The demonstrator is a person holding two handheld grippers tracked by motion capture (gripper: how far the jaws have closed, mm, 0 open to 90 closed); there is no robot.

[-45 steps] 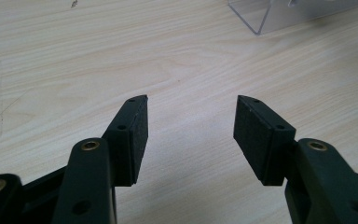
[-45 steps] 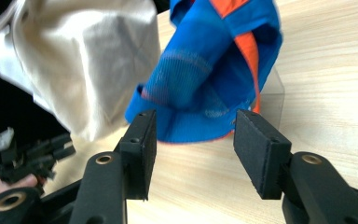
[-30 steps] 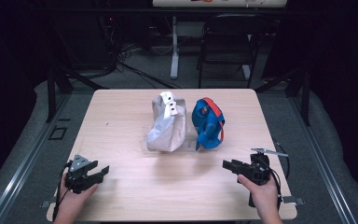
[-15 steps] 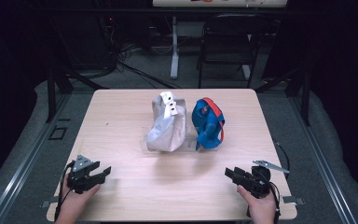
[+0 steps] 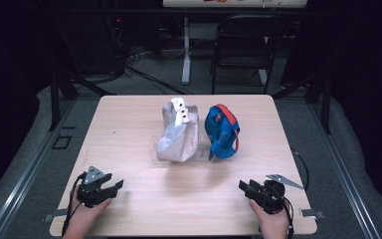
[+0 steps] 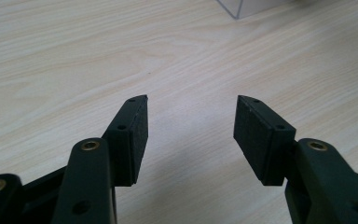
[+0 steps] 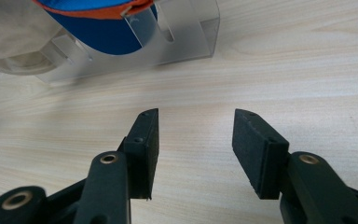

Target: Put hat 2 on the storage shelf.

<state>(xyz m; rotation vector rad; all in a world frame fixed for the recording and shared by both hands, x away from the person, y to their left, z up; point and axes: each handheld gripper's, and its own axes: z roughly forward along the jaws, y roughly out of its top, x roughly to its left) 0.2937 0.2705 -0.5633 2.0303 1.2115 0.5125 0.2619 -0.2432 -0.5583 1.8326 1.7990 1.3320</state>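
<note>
From the high view, the clear stand (image 5: 199, 152) sits near the middle of my counter (image 5: 129, 129) and serves as my landmark. On it rest a grey cap (image 5: 178, 133) and, just to its right, a blue cap with orange trim (image 5: 222, 130), the two close together. My left tongs (image 5: 113, 186) are well to the near left of the stand, low over the counter's front edge, with the jaws spread and nothing between them. My right tongs (image 5: 243, 188) are well to the near right of the stand, also by the front edge, and their jaws are spread and empty too. A dark chair (image 5: 243, 47) stands on the floor beyond the far side of the counter, well behind the stand.

In the left gripper view, my left tongs (image 6: 191, 128) point across bare wood, jaws apart, pads free. A corner of the clear stand (image 6: 247, 7) peeks in at the top edge, well ahead of the pads.

In the right gripper view, my right tongs (image 7: 196, 140) are wide apart over the wood with nothing pinched. The clear stand (image 7: 177, 42) lies ahead of them and apart from the pads; the blue cap with orange trim (image 7: 98, 28) rests on it, and the grey cap (image 7: 14, 28) sits beside it at the left.
</note>
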